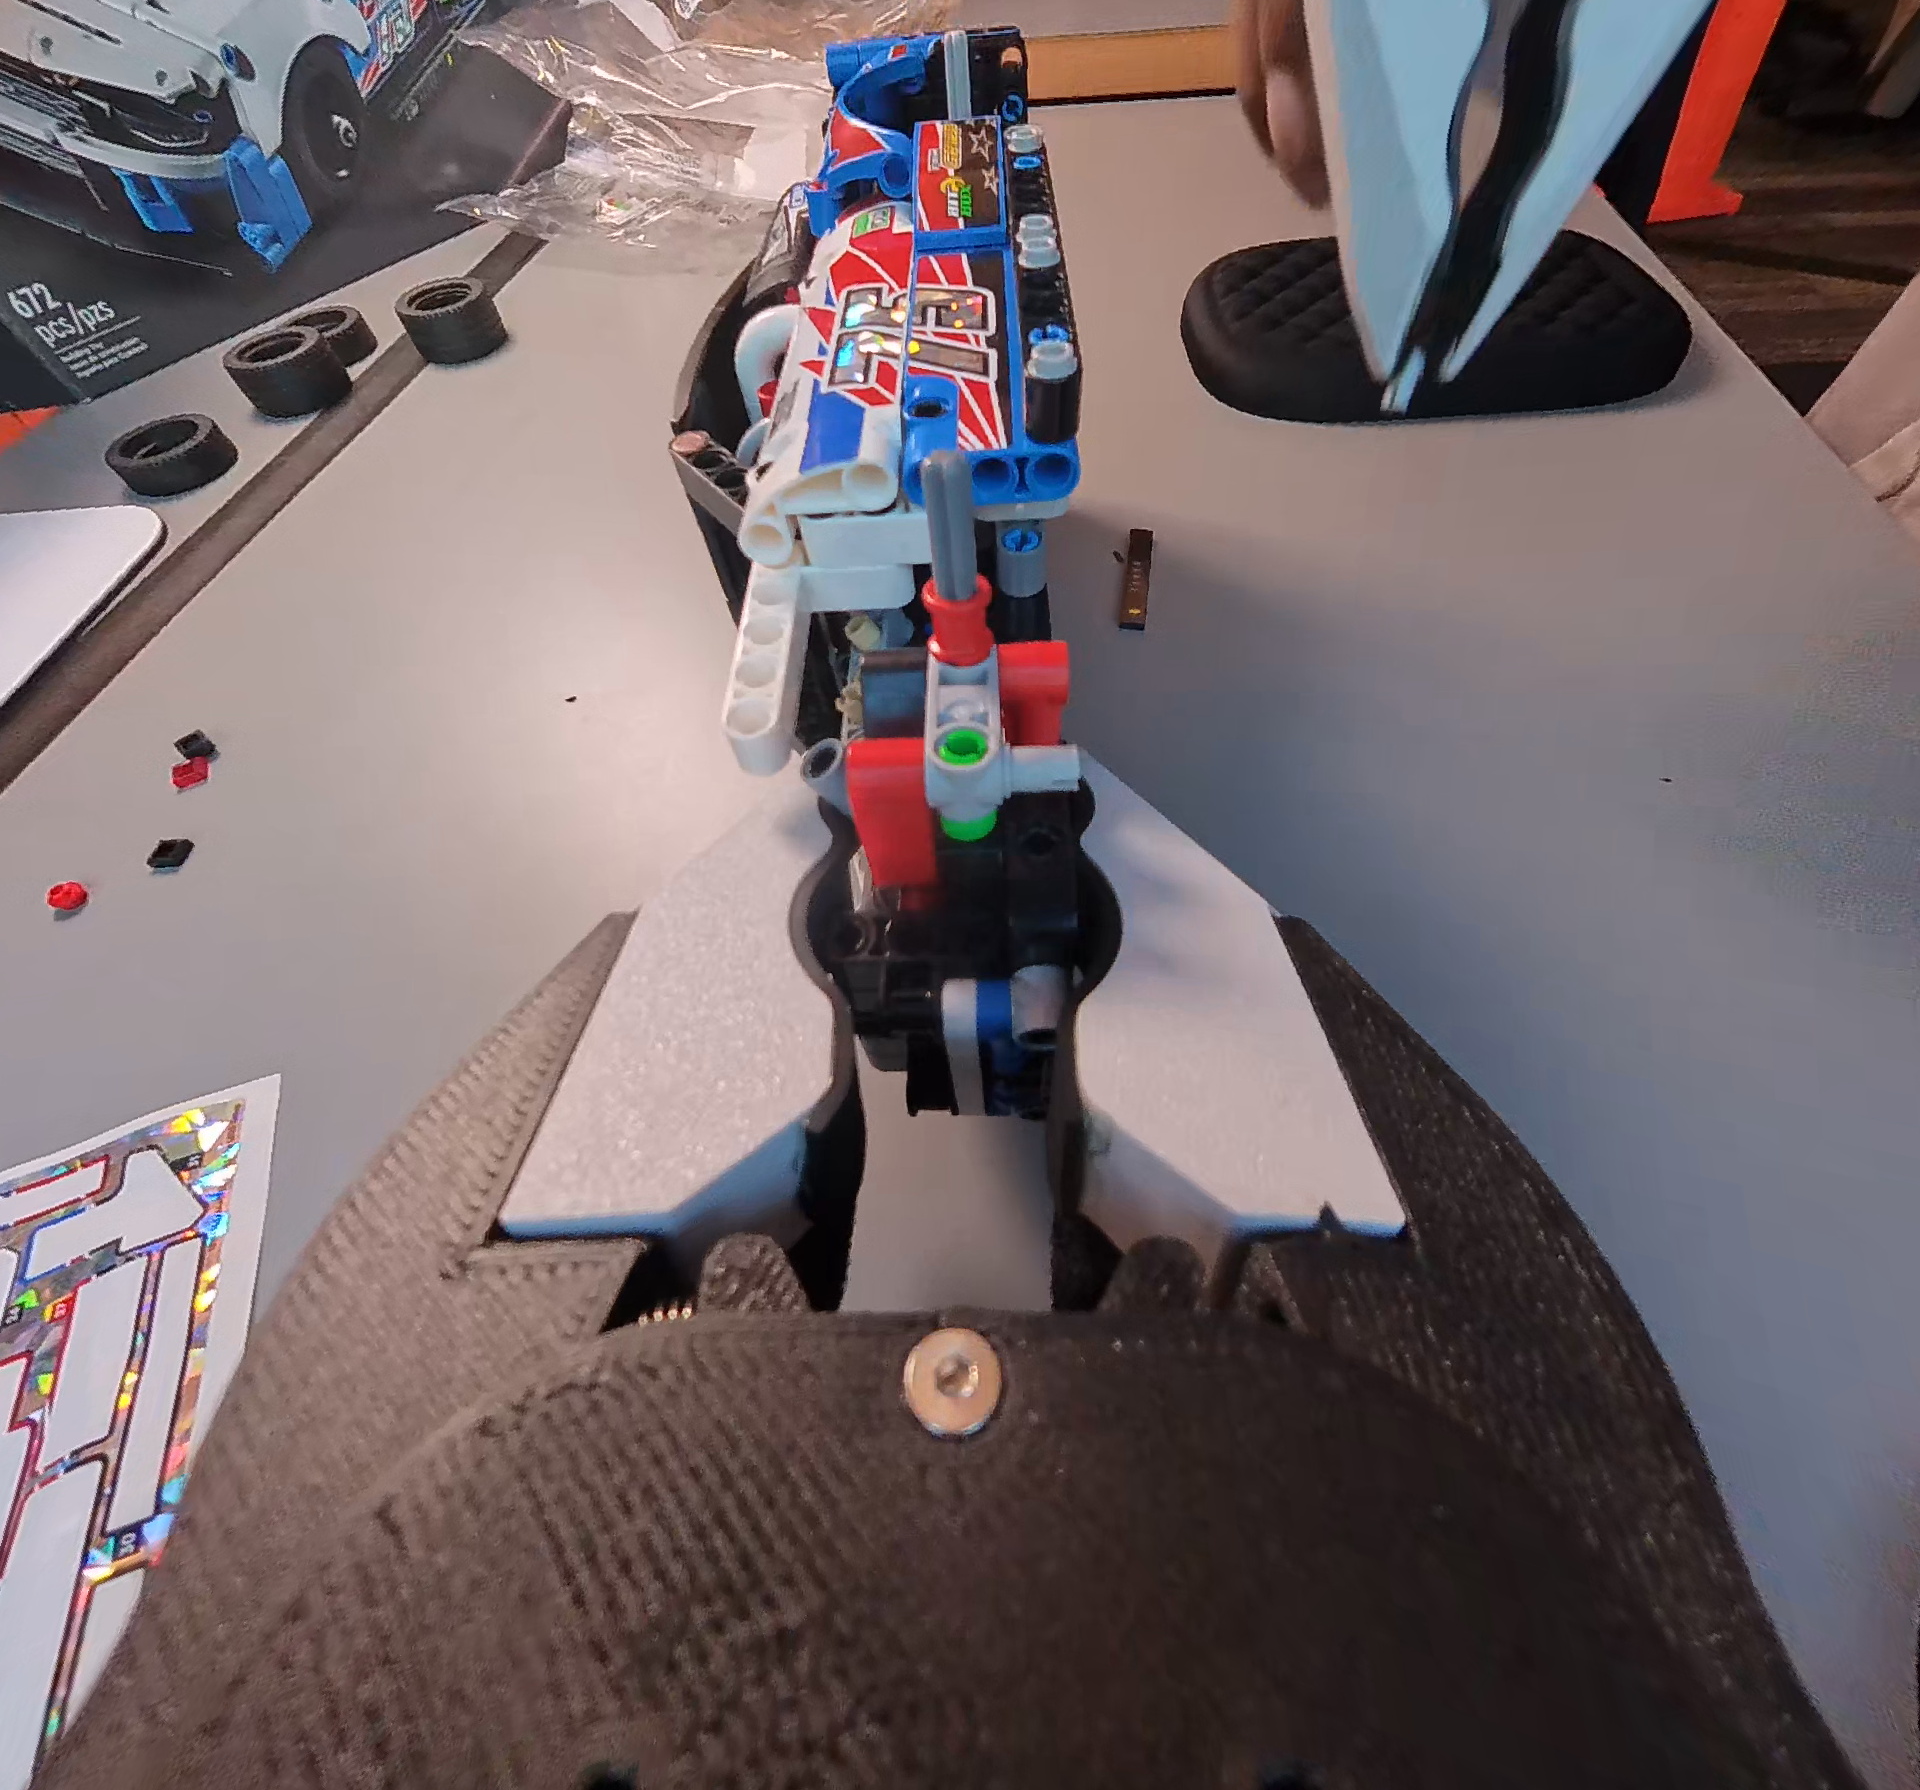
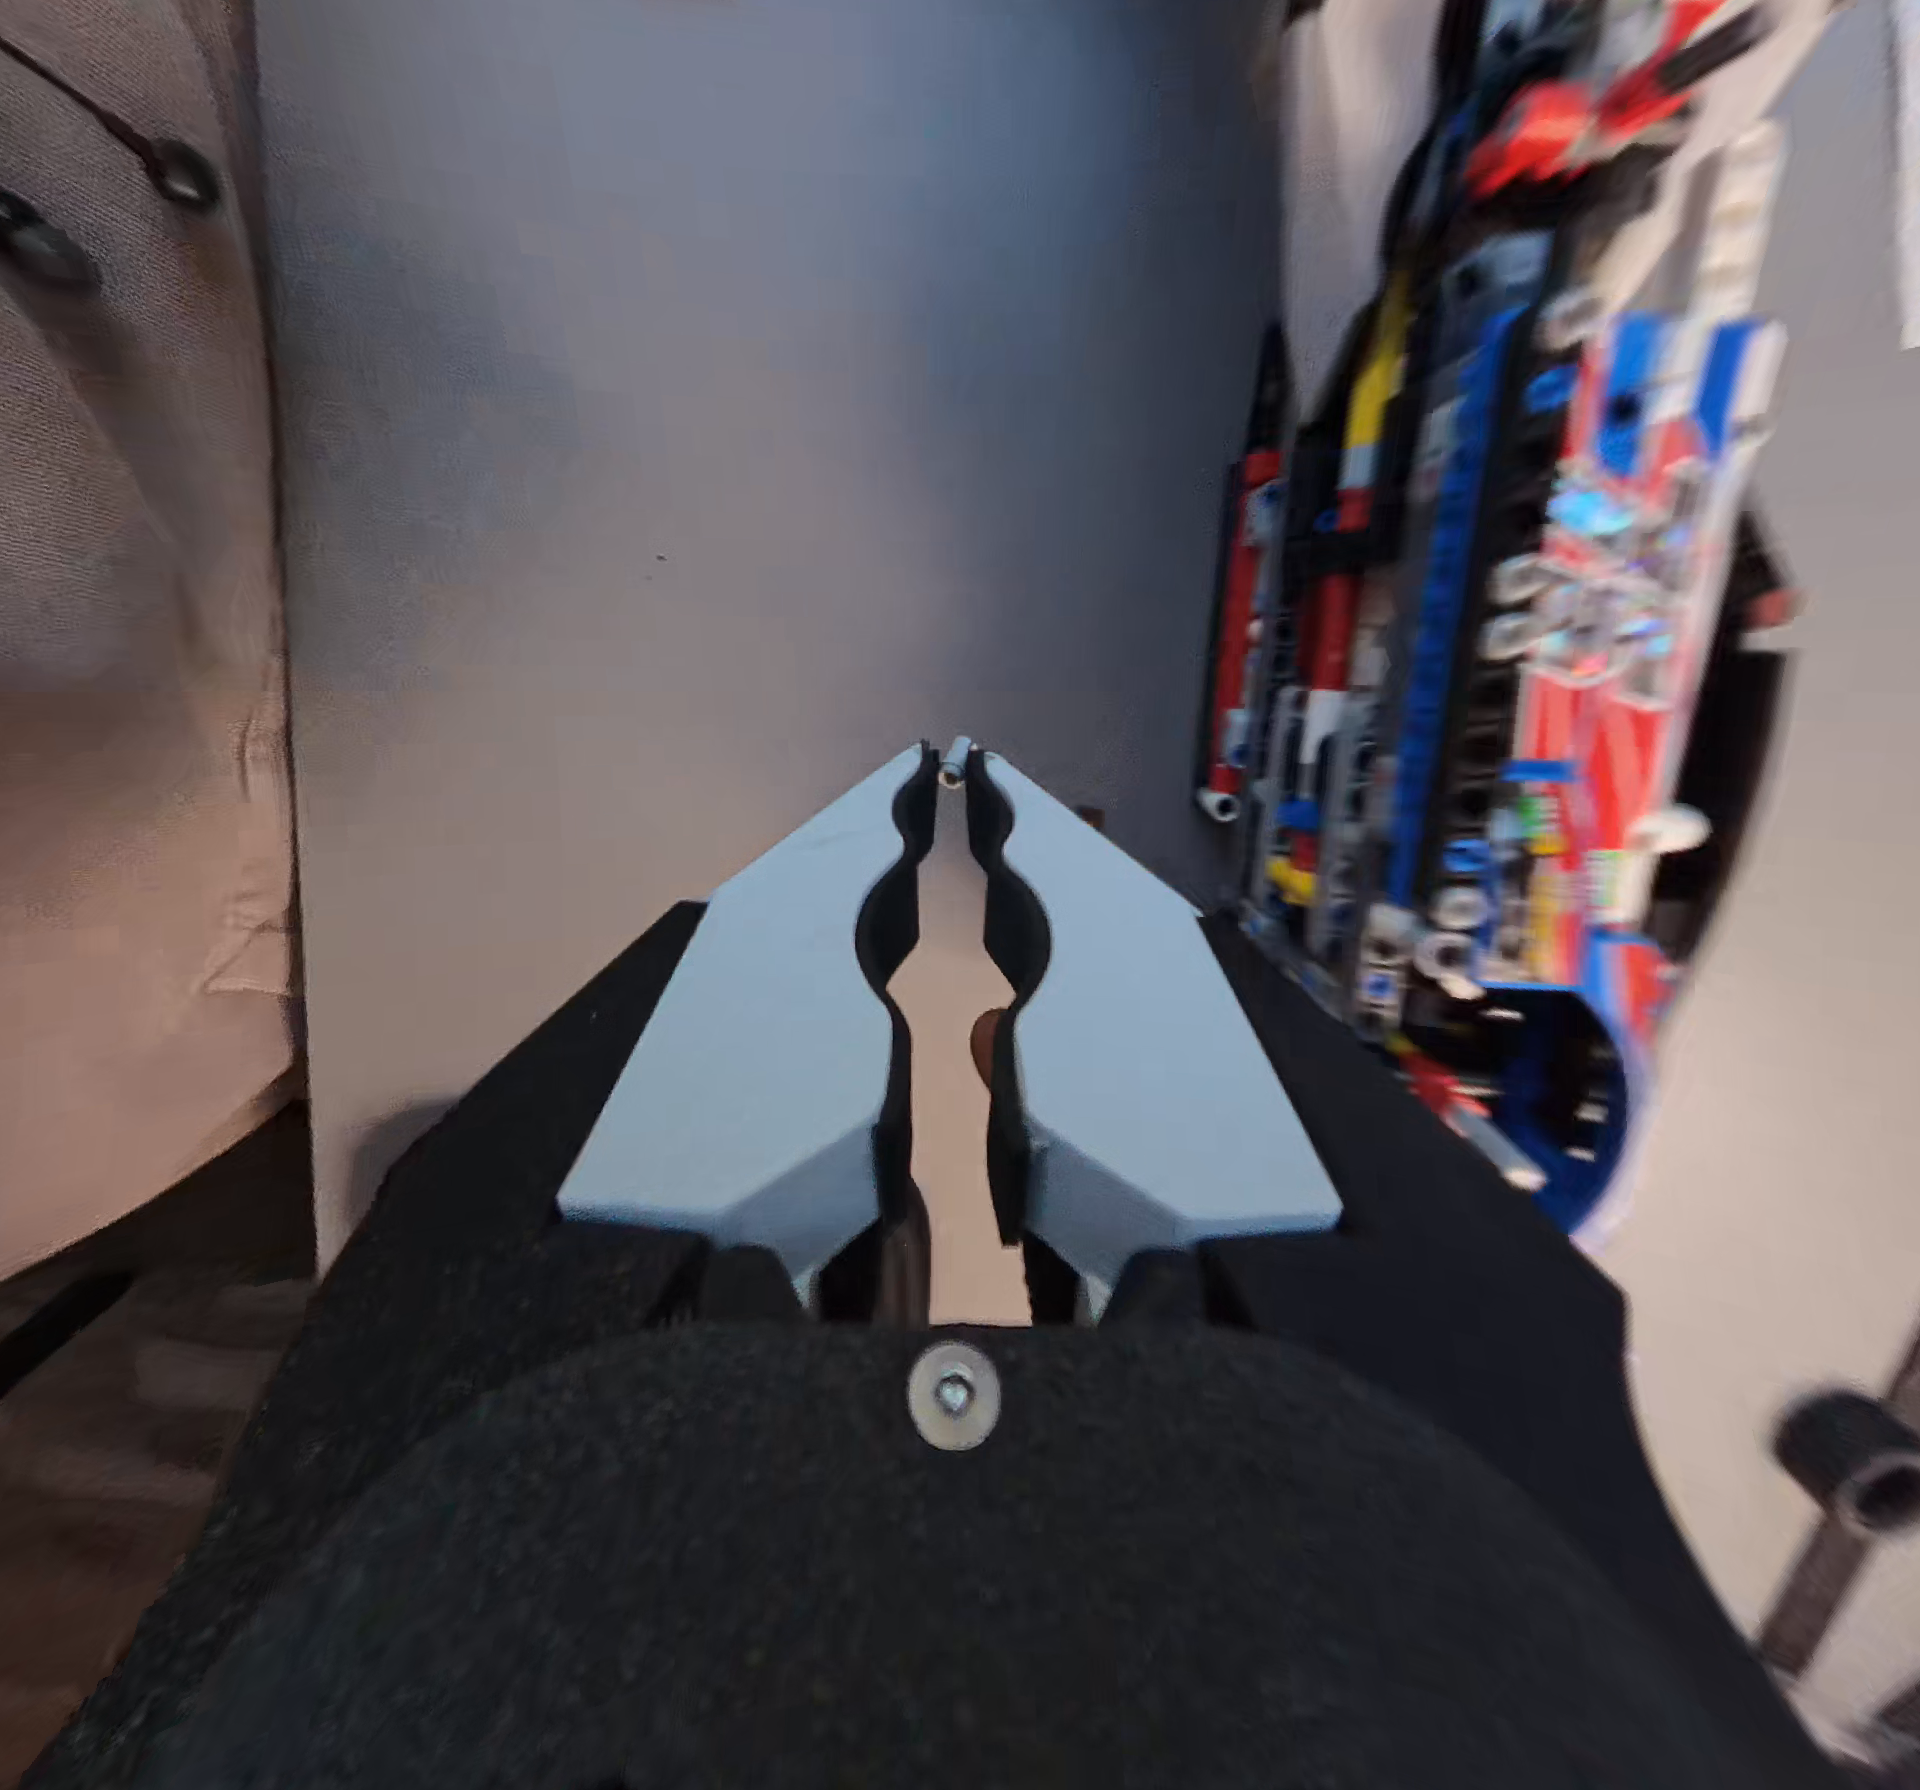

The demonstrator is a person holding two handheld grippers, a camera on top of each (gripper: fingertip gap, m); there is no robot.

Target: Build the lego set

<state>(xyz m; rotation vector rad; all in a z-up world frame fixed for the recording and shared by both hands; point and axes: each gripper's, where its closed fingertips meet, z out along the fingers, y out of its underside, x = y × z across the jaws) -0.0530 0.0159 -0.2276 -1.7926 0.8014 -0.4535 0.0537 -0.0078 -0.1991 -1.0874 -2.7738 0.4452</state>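
Observation:
The partly built lego car (image 1: 914, 369), blue, white, red and black with shiny number stickers, stands on its side on the grey table. My left gripper (image 1: 951, 867) is shut on the car's black near end and holds it upright. The car also shows blurred at the right of the right wrist view (image 2: 1538, 660). My right gripper (image 2: 948, 761) is shut on a small grey pin (image 2: 950, 766) at its fingertips, above the table to the car's side. It also shows in the left wrist view (image 1: 1418, 379), pointing down over a black pad.
The set's box (image 1: 208, 78) and clear plastic bags (image 1: 675, 78) lie at the back left. Several black tyres (image 1: 281, 369) lie by the box. Small red and black pieces (image 1: 187, 764), a sticker sheet (image 1: 104, 1325), a dark strip (image 1: 1138, 577) and a black quilted pad (image 1: 1558, 338) lie on the table. Spacing between my two grippers at the tips: around 12 cm.

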